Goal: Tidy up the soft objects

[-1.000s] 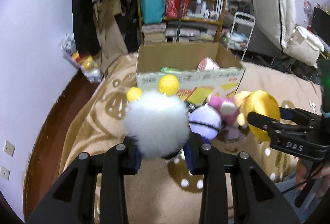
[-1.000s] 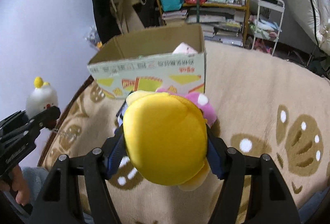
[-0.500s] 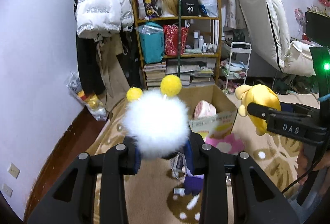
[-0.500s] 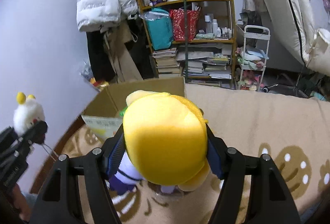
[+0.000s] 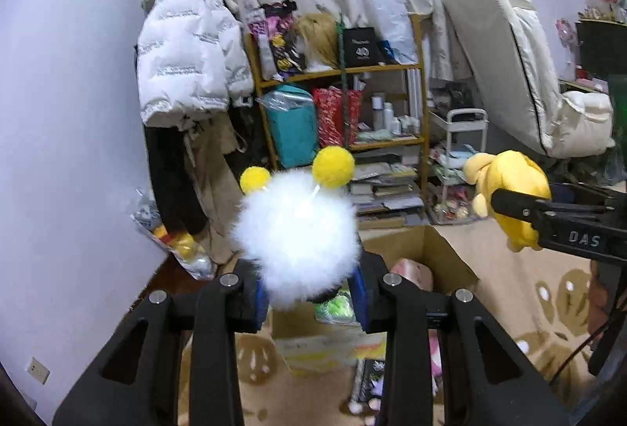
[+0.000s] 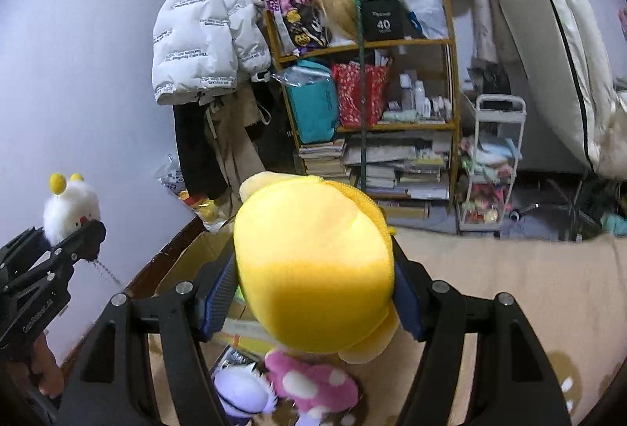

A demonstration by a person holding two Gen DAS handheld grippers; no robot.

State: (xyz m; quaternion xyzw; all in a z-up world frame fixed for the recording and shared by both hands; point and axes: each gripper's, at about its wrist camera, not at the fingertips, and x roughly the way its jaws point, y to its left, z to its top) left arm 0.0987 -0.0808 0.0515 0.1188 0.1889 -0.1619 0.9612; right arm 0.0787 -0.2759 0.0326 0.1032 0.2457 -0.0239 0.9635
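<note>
While both tools hang in the air above the open brown cardboard box (image 5: 427, 253), the left gripper (image 5: 309, 292) clamps a fluffy white plush with yellow pom-poms (image 5: 296, 234), and the right gripper (image 6: 313, 304) squeezes a round yellow plush toy (image 6: 313, 269); pink and purple plush toys (image 6: 309, 383) lie on what seems a beige patterned blanket (image 6: 509, 281).

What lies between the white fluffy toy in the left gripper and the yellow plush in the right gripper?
In the left wrist view, no object sits between the white fluffy toy and the yellow plush; the cardboard box lies open below the gap.
</note>
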